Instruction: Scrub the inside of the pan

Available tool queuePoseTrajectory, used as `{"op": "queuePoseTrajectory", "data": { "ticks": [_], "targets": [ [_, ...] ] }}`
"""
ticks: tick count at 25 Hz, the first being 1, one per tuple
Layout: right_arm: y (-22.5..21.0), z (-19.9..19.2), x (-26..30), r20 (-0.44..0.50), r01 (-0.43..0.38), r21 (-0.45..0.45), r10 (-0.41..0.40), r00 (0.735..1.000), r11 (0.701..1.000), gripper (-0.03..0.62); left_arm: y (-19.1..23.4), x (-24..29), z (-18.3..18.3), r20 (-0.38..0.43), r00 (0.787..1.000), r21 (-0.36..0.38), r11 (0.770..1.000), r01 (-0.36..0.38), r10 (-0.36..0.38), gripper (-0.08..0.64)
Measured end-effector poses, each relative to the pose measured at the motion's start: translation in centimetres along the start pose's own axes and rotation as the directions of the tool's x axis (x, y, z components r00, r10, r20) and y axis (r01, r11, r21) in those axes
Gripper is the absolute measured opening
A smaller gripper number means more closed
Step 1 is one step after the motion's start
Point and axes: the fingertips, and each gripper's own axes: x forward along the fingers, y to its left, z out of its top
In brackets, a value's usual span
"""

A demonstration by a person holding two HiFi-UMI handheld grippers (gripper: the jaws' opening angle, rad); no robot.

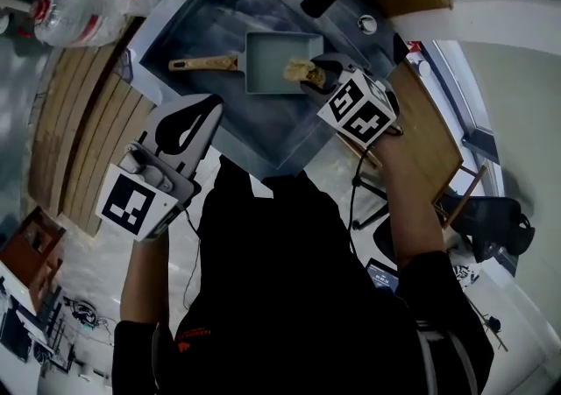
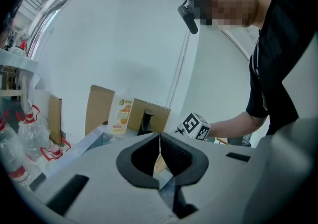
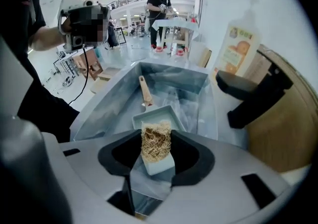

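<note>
A square pale-blue pan [image 1: 272, 62] with a wooden handle [image 1: 204, 63] lies in the steel sink [image 1: 188, 21]. My right gripper [image 1: 308, 74] is shut on a tan fibrous scrubber [image 1: 299, 70], held over the pan's right side. In the right gripper view the scrubber [image 3: 156, 141] stands between the jaws just above the pan [image 3: 158, 116], whose handle [image 3: 144, 90] points away. Whether it touches the pan's floor is unclear. My left gripper [image 1: 213, 102] hovers shut and empty at the sink's near-left rim. In the left gripper view its jaws meet at a thin seam [image 2: 160, 137].
A black faucet [image 3: 254, 95] and an orange-labelled soap bottle [image 3: 233, 48] stand at the sink's far right side. Water bottles [image 1: 74, 8] lie left of the sink on the wooden counter [image 1: 83, 130]. Cardboard boxes [image 2: 99, 109] stand behind the sink. A person stands in the background [image 3: 160, 7].
</note>
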Motion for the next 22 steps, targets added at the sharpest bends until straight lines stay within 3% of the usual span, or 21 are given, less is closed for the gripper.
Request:
{"op": "queuePoseTrajectory", "data": {
  "ticks": [10, 22],
  "targets": [
    [0.5, 3.5, -7.3, 0.221, 0.099, 0.130, -0.126, 0.967, 0.987, 0.181, -3.3, -1.9, 4.9, 0.056, 0.998, 0.120, 0.993, -0.009, 0.002, 0.025],
    [1.5, 6.4, -15.9, 0.479, 0.130, 0.294, -0.264, 0.837, 0.947, 0.181, -6.9, -3.8, 8.4, 0.113, 0.993, 0.189, 0.982, 0.007, -0.029, 0.025]
  ]
}}
